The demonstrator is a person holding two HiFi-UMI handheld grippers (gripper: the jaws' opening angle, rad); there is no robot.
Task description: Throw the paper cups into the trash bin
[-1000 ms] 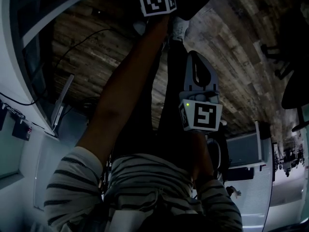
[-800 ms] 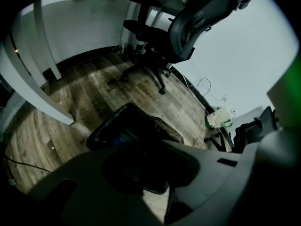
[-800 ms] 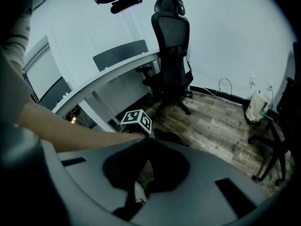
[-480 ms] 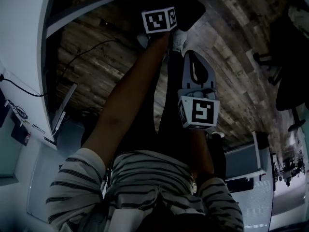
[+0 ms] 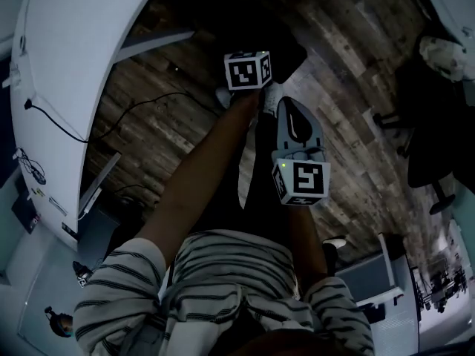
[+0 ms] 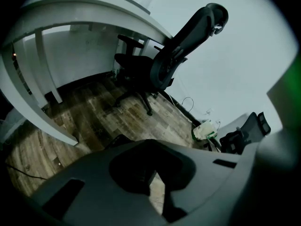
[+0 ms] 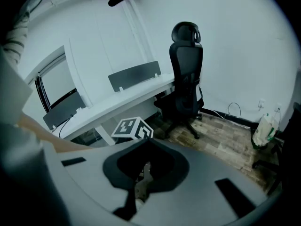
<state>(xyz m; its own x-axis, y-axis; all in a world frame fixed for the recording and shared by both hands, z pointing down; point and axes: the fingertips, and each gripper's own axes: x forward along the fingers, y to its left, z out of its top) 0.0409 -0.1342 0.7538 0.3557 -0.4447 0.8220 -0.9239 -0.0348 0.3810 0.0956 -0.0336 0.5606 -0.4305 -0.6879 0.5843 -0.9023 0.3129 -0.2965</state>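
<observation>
Both grippers are sitting lower in the head view than a second ago, with more white table [image 5: 82, 65] showing. Now the left gripper [image 5: 249, 71] and right gripper [image 5: 286, 104] are pressed together, pinching nothing. An office chair [image 6: 155, 65] is standing beyond them. What looks like the dark trash bin [image 5: 289, 50] is lying just past the left gripper.
</observation>
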